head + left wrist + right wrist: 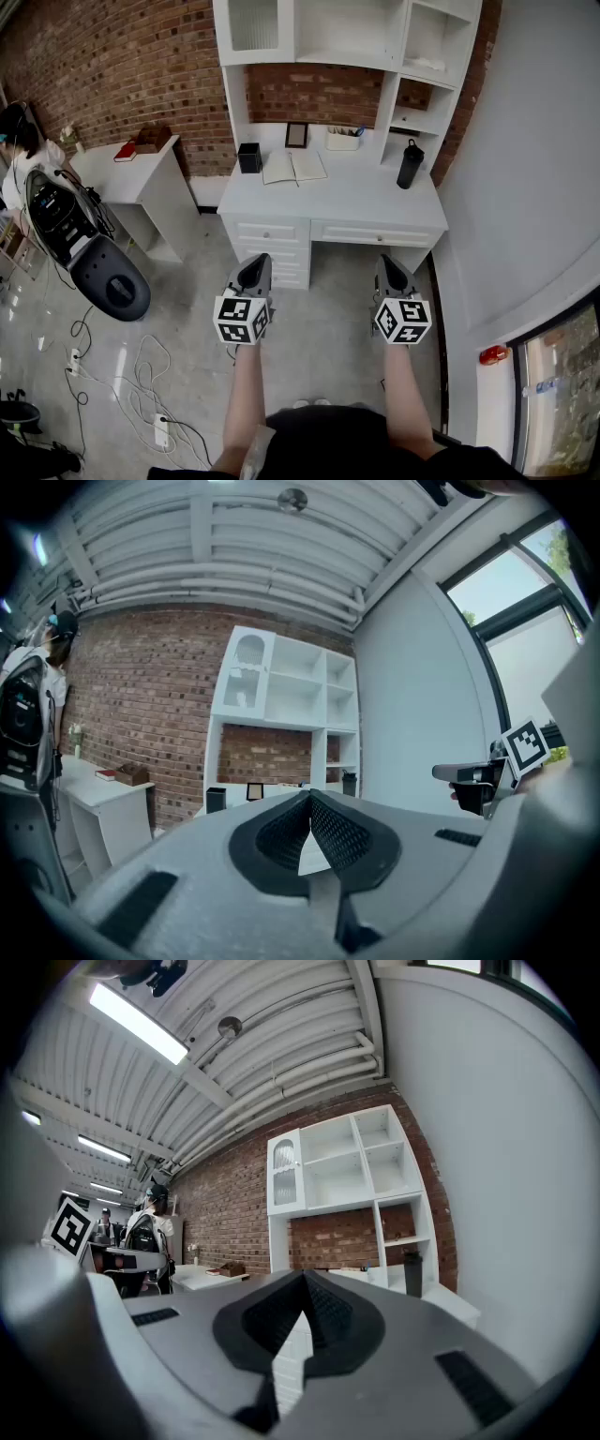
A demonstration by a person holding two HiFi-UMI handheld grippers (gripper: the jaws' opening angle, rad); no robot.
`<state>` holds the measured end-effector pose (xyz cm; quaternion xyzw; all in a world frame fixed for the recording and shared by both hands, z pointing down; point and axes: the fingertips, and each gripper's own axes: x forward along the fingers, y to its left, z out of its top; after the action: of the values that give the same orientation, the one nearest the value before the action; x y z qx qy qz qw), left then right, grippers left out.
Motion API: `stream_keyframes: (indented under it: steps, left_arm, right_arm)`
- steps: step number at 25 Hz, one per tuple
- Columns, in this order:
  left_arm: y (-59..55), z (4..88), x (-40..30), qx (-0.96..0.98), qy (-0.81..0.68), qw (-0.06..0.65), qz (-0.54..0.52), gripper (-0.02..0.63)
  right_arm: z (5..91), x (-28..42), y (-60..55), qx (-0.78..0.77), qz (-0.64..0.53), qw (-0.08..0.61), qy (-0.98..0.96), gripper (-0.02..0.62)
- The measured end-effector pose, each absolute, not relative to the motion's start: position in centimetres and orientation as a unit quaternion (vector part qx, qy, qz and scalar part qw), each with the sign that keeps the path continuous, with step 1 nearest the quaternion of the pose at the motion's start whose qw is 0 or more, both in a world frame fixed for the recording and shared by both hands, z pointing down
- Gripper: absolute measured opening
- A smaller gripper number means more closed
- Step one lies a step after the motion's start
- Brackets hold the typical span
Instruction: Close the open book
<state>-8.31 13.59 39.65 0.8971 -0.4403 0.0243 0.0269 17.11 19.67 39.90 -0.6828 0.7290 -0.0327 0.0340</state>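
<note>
The open book is matt paper, the desk smooth, the brick wall rough.

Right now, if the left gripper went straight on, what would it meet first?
Probably the white desk's drawer front; nothing stands between it and the shut left gripper. Its height against the desk is unclear, so I'm not certain.

Open book on white desk
</note>
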Motion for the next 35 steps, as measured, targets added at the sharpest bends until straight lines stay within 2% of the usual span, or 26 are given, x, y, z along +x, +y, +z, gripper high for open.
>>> stream_keyframes:
  steps: [18, 25, 27, 35]
  left_arm:
    - [14.7, 40.4, -8.7, 0.894, -0.445, 0.032, 0.033, 0.009]
    - [15.3, 42.5, -9.6, 0.89, -0.45, 0.054, 0.047, 0.009]
    - [15.4, 43.1, -9.8, 0.89, -0.449, 0.06, 0.051, 0.009]
    - [15.4, 44.5, -10.1, 0.889, -0.447, 0.076, 0.06, 0.009]
  right_arm:
    - [40.1, 17.1, 20.1, -0.676, -0.046, 0.055, 0.733, 0.0]
    - [40.7, 16.0, 20.4, -0.665, -0.04, 0.033, 0.745, 0.0]
    - [40.7, 15.3, 20.3, -0.655, -0.041, 0.029, 0.754, 0.073]
    - [40.2, 14.1, 20.1, -0.64, -0.032, 0.031, 0.767, 0.167]
